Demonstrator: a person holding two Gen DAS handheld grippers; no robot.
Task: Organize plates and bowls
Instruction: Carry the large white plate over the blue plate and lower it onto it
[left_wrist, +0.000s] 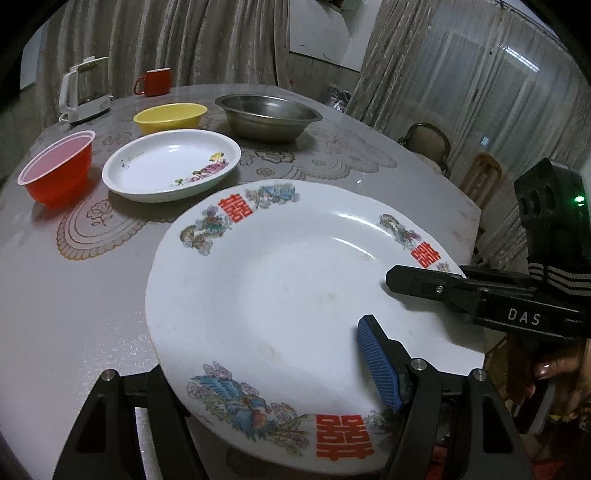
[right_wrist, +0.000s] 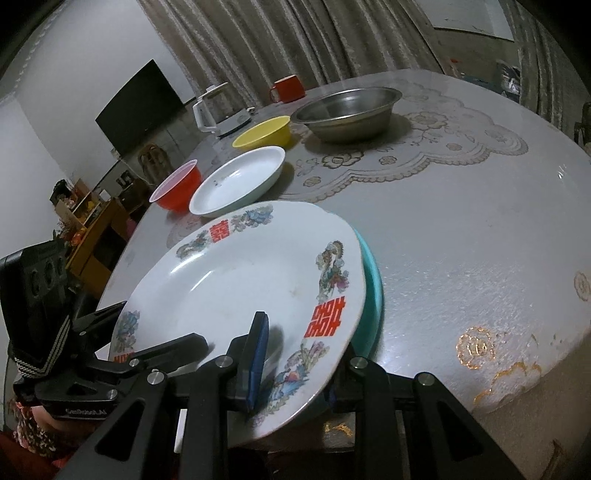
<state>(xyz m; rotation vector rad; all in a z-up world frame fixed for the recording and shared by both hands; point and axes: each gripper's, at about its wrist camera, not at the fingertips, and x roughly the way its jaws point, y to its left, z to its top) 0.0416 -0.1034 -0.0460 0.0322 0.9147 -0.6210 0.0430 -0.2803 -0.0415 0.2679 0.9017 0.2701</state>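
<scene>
A large white plate (left_wrist: 288, 295) (right_wrist: 240, 288) with red characters and phoenix prints lies at the table's near edge, stacked on a teal plate (right_wrist: 373, 288). My left gripper (left_wrist: 266, 354) is shut on the stack: its blue-padded finger (left_wrist: 380, 365) lies on the white plate, the other finger is hidden underneath. My right gripper (right_wrist: 299, 350) is shut on the opposite rim, one blue pad (right_wrist: 258, 343) on top, the other below the teal plate. Farther back stand a flowered white plate (left_wrist: 170, 170), a red bowl (left_wrist: 57, 166), a yellow bowl (left_wrist: 170, 116) and a steel basin (left_wrist: 267, 116).
A white kettle (left_wrist: 85, 88) and a red mug (left_wrist: 153, 81) stand at the far side of the round table (left_wrist: 74, 314). Chairs (left_wrist: 428, 144) stand beyond its right edge, curtains behind. A cabinet (right_wrist: 96, 236) and a dark screen (right_wrist: 140, 107) are off to the left.
</scene>
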